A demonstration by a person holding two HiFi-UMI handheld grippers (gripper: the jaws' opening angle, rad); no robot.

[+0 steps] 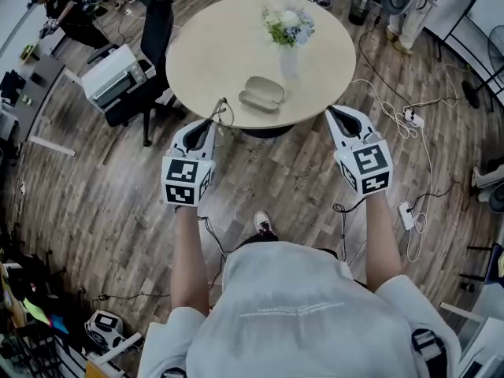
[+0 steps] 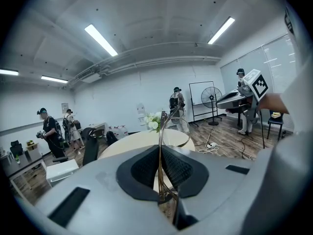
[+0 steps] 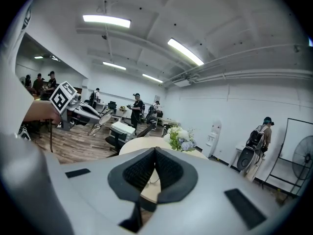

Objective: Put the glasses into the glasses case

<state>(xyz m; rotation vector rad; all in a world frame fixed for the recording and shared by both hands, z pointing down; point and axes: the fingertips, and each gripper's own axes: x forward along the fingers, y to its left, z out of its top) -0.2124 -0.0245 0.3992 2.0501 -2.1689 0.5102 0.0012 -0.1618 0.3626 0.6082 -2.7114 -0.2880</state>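
The beige glasses case (image 1: 261, 93) lies on the round table (image 1: 205, 46), near its front edge. The thin metal-framed glasses (image 1: 223, 110) are pinched by my left gripper (image 1: 214, 122), which hovers at the table's near edge, left of the case. In the left gripper view, the glasses (image 2: 168, 126) stand upright between the shut pads (image 2: 178, 168), one lens sticking out ahead. My right gripper (image 1: 334, 113) is level with the table's right front edge, shut and empty. In the right gripper view its pads (image 3: 139, 170) meet with nothing between them.
A vase of flowers (image 1: 289, 34) stands on the table behind the case. A black office chair (image 1: 153, 30) and a white machine (image 1: 118, 73) sit to the left. Cables and a power strip (image 1: 409, 120) lie on the floor to the right. Several people stand at the room's edges.
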